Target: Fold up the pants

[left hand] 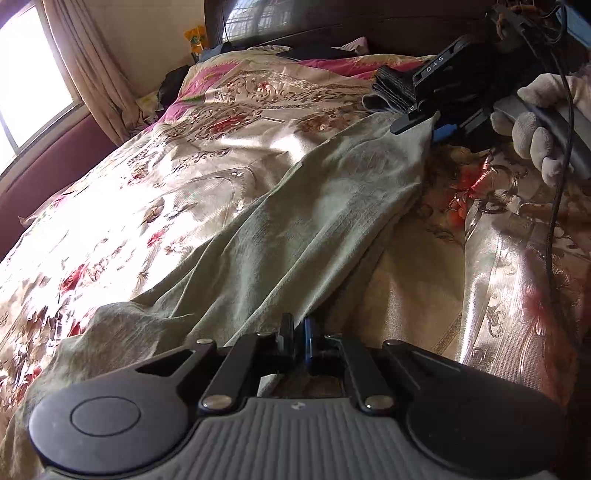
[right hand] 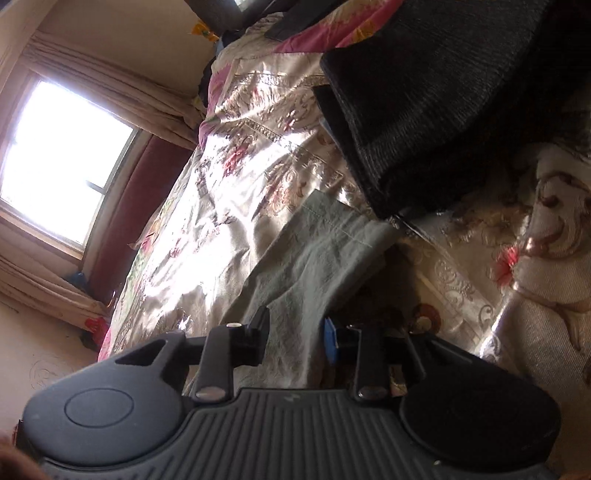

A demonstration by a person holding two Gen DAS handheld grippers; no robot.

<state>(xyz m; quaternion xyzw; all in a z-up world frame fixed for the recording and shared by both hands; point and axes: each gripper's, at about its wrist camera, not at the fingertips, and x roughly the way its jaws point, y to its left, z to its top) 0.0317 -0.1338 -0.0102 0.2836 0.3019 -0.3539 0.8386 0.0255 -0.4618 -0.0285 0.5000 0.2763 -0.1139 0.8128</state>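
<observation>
Pale green pants lie stretched across a floral bedspread. My left gripper is shut on the near edge of the pants. My right gripper shows at the upper right of the left wrist view, held by a gloved hand, at the far end of the pants. In the right wrist view the right gripper has its jaws apart, with the pants passing between the fingers; the cloth lies against the left finger.
A folded dark garment stack lies on the bed just beyond the pants' far end. A window with curtains and a dark red bed side panel are to the left. A dark headboard is at the back.
</observation>
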